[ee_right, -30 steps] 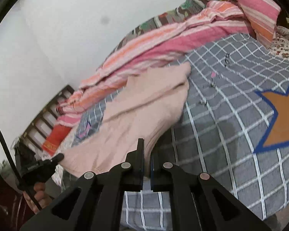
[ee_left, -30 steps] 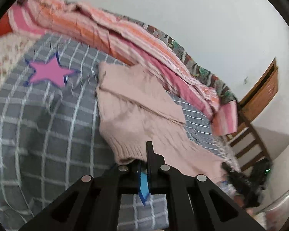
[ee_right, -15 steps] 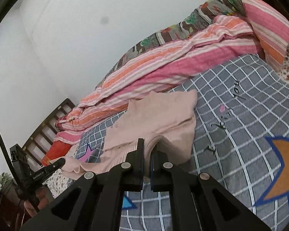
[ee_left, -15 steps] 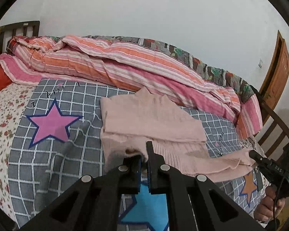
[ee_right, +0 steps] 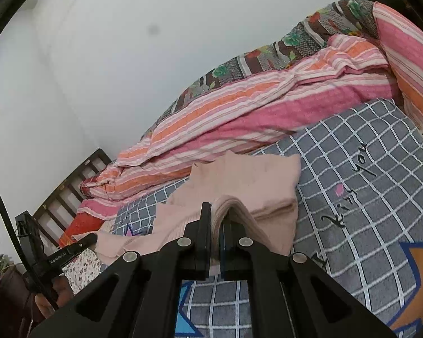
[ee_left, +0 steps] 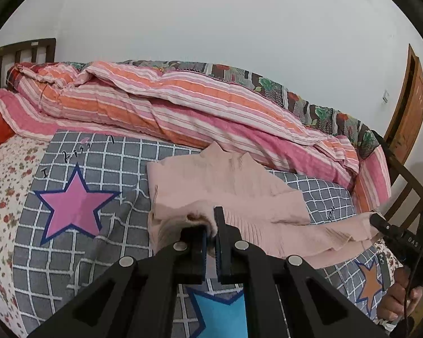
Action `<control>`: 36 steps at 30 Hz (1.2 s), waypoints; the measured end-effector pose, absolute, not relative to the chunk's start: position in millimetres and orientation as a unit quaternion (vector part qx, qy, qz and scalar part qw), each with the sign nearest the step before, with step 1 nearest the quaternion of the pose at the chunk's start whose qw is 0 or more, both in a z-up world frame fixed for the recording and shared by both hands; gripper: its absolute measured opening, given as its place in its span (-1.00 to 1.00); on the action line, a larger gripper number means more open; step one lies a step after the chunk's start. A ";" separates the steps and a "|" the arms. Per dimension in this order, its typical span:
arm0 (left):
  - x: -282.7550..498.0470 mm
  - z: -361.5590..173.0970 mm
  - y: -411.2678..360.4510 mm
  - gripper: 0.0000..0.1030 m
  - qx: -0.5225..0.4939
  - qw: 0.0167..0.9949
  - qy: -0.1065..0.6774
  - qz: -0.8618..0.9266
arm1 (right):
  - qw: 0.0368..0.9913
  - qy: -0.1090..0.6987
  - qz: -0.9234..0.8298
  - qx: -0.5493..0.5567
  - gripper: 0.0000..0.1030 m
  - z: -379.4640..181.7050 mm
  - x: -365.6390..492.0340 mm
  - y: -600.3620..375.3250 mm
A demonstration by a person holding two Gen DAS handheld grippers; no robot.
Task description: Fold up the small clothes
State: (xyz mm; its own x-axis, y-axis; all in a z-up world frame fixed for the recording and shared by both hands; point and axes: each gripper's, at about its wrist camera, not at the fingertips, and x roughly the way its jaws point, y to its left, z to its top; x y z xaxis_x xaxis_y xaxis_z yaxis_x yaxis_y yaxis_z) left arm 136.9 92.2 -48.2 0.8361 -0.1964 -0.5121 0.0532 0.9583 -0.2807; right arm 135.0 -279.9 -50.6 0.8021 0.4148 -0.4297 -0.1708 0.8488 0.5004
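Left gripper (ee_left: 210, 232) nearly closed, pinching the ribbed hem edge of the pink knit sweater (ee_left: 234, 186); fabric bunches between the pads. Right gripper (ee_right: 217, 226) also clamped tight, holding a stacked fold of the same sweater, several layers showing edge-on between the fingers. Each gripper shows in the other's view, off to the side, holding the opposite hem corner.

Just past the fingertips the sweater's far half lies flat on the grey checked sheet (ee_left: 98, 166), while the near half is lifted and draped toward the grippers. Beyond it, a striped pink-orange quilt (ee_left: 183, 104) is piled along the wall side.

Handling: looks soft, light, stretchy knit, limp with no stiffness, so it sags between the two grip points and likely needs tension to stay straight. Not slippery; ribbing gives bite. Best hold is the hem corners, as now; thick layers may creep out if the pinch is shallow.
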 end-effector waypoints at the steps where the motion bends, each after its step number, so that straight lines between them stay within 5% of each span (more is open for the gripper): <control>1: 138.9 -47.6 91.8 -0.90 -0.128 0.950 0.278 -0.065 | 0.923 0.271 0.159 0.224 -0.91 -49.8 137.7 -279.6; 36: 277.5 -71.7 81.8 -0.90 -0.120 0.945 0.302 -0.028 | 0.926 0.281 0.129 0.218 -0.91 -69.5 260.1 -276.3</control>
